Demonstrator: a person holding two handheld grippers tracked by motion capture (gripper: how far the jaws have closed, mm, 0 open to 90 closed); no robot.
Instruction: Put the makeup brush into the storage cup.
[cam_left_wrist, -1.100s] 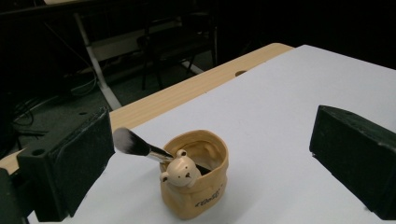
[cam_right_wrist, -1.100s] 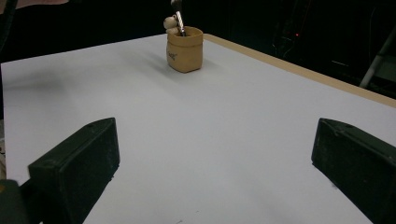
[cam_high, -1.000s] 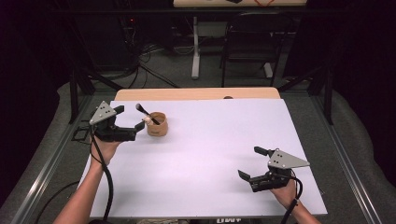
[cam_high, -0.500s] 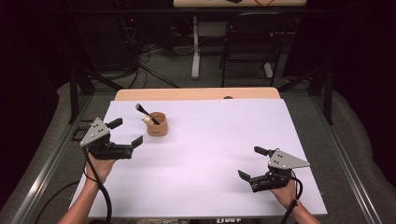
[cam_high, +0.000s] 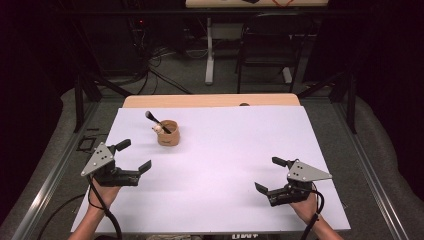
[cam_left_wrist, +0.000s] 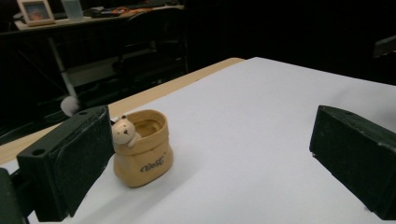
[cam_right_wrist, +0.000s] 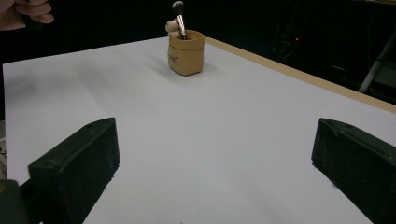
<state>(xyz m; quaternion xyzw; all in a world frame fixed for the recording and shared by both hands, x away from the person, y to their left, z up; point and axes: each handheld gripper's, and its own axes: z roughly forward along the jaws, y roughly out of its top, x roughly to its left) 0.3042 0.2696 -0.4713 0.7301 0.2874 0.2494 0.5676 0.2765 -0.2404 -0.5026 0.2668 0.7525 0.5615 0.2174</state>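
**Brush in the pot, both tools idle**

I had the left hand-held gripper (cam_high: 134, 155) low over the near-left part of the bench (cam_high: 235, 150), its jaws spread wide with nothing between them. In the left gripper view the two black pads stood far apart at either edge of the frame, and the pot (cam_left_wrist: 141, 147) sat just beyond the left pad, near it but not touching. My left hand (cam_high: 106, 189) held the tool level, pointing across the white sheet.

The right hand-held gripper (cam_high: 267, 176) hung over the near-right part of the bench, likewise wide apart and empty. It was well away from the pot, which showed small and far off in the right gripper view (cam_right_wrist: 186, 52).

The pot was a small tan sack-shaped holder with a little bear figure (cam_left_wrist: 123, 131) peeking over its rim. It stood upright toward the far-left of the bench. A brush (cam_high: 156, 120) stood in it, handle down and leaning, its dark tuft sticking up and out past the rim toward the far left.

I judged the work to be about done: the brush was lodged in the pot, the pot was standing, and neither tool was holding anything. If anything was left, it seemed to be no more than parking both tools clear. The rest of the sheet lay bare, so I saw no other item waiting to be handled.
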